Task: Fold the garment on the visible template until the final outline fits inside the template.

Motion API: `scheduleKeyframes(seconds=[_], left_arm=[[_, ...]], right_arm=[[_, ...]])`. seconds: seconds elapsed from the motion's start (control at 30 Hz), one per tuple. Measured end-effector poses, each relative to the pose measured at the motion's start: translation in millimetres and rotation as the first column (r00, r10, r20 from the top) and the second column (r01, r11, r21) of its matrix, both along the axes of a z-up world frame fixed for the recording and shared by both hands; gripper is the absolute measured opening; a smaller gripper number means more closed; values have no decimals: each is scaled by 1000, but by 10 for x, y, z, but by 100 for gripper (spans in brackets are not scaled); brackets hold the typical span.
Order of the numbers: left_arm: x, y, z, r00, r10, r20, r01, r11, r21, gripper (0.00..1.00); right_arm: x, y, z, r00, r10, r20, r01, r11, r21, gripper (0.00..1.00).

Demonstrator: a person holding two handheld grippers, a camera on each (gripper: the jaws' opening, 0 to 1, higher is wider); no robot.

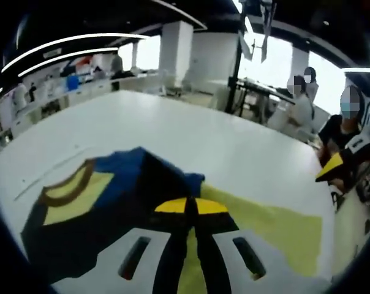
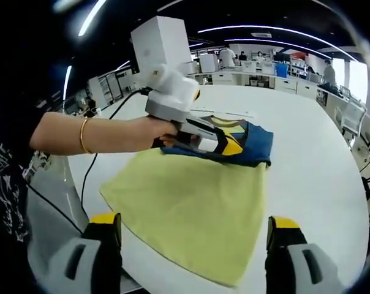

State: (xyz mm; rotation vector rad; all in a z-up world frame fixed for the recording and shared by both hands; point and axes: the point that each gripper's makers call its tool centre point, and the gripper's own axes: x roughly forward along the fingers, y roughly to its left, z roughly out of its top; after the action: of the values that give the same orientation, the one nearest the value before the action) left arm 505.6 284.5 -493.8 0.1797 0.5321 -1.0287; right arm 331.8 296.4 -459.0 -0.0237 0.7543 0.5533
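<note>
A dark blue garment (image 1: 127,184) with yellow and brown trim lies bunched and folded on the white table (image 1: 173,125). It overlaps one end of a pale yellow template sheet (image 1: 283,226). My left gripper (image 1: 191,205) is shut, its yellow tips pinching the blue fabric. In the right gripper view a hand holds that left gripper (image 2: 231,147) low over the garment (image 2: 255,144), which sits at the far end of the template (image 2: 191,208). My right gripper (image 2: 194,220) is open and empty, its jaws standing wide apart above the template's near end.
A black cable (image 2: 90,171) trails from the left gripper over the table's left edge. People (image 1: 301,104) sit past the table's far right side, near desks and a pillar (image 1: 176,52). Bare white tabletop (image 2: 320,165) surrounds the template.
</note>
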Motion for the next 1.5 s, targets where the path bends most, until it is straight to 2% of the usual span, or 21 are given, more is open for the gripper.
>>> scheduleKeyframes(seconds=[0.1,0.17,0.2,0.3,0.43,0.47,0.53,0.87,0.93,1.0,1.1,1.2,1.5], left_arm=[[-62,-71,20,999,-18,-38,17,999,-51,3],[-77,-85,26,999,-27,-25,25,998,-51,13],[-68,-81,23,1000,-31,-1,31,999,-35,15],[-85,-59,39,1000,-29,11,29,999,-31,20],[-38,20,96,1000,11,22,-9,998,-57,43],[19,74,135,998,27,64,-23,998,-63,50],[87,157,204,991,53,125,-45,996,-72,54],[214,589,333,979,160,126,-148,984,-96,85],[239,689,341,977,182,107,-171,980,-106,89],[282,800,329,975,202,96,-191,975,-110,92],[289,907,327,972,211,106,-201,975,-96,96],[294,1099,304,966,234,110,-227,971,-73,99],[158,1462,256,960,264,88,-260,964,-50,98]], right_arm=[[-6,-8,-10,1000,-4,-3,4,1000,1,99],[-6,-14,-11,1000,-3,-3,3,1000,0,99],[-5,-18,-9,1000,-3,-3,3,1000,-2,99],[6,-26,10,1000,-9,3,9,1000,3,99],[10,-22,12,1000,-2,2,2,1000,5,99],[15,-19,10,1000,0,1,0,1000,8,99],[29,-14,12,1000,-2,1,2,1000,16,99],[81,-42,51,1000,-16,2,15,999,52,99],[99,-44,61,1000,-19,6,18,998,57,99],[109,-33,63,1000,-16,5,15,998,61,99],[126,-17,65,1000,-7,7,7,998,60,99],[131,-3,49,1000,6,4,-6,998,55,99],[122,-14,32,1000,16,0,-16,999,47,99]])
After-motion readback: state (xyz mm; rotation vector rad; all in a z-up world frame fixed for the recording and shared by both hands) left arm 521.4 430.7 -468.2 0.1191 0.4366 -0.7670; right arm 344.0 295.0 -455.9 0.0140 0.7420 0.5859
